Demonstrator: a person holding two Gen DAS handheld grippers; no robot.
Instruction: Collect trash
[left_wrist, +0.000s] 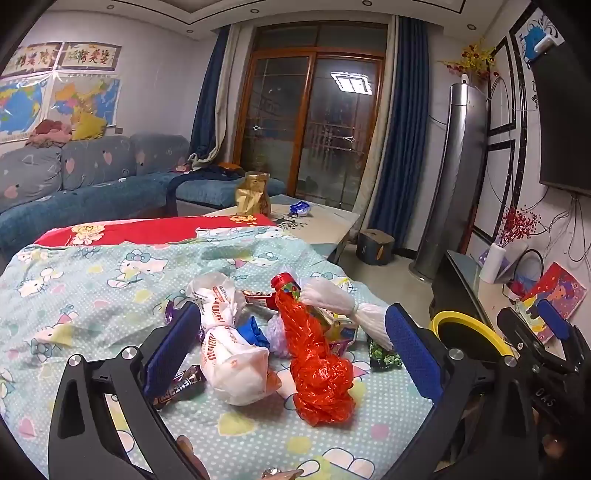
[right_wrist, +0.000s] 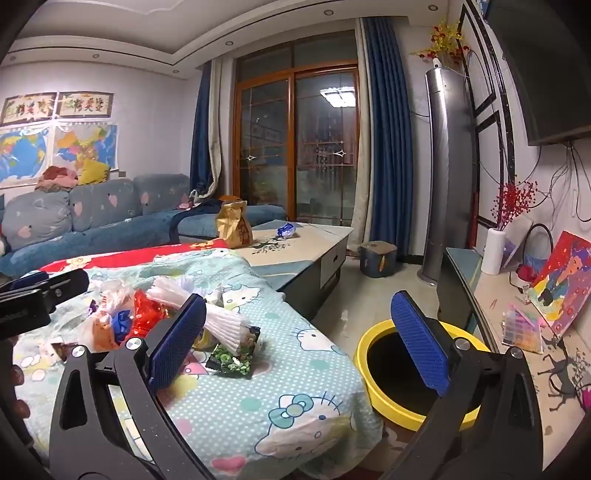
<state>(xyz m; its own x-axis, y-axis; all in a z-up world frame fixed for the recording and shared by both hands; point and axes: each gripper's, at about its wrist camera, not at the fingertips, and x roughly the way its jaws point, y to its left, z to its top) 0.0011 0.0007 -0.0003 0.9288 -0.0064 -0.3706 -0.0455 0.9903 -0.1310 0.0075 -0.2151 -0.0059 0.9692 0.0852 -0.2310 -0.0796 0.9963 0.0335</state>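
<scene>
A heap of trash lies on the Hello Kitty cloth (left_wrist: 92, 295): a crumpled red plastic bag (left_wrist: 319, 373), a white printed bag (left_wrist: 231, 365), a white foam net sleeve (left_wrist: 347, 302), a brown snack wrapper (left_wrist: 181, 386) and a green wrapper (left_wrist: 384, 356). My left gripper (left_wrist: 291, 347) is open, its fingers on either side of the heap, just above it. My right gripper (right_wrist: 299, 343) is open and empty, at the table's right edge beside the green wrapper (right_wrist: 234, 360). The yellow-rimmed bin (right_wrist: 373, 380) stands on the floor below it.
A gold bag (left_wrist: 253, 195) and a blue wrapper (left_wrist: 301, 208) sit on the far coffee table (right_wrist: 317, 236). A sofa (left_wrist: 92, 177) is at the left, a TV bench (right_wrist: 517, 332) with a vase and pictures at the right. A tower fan (right_wrist: 448, 177) stands behind.
</scene>
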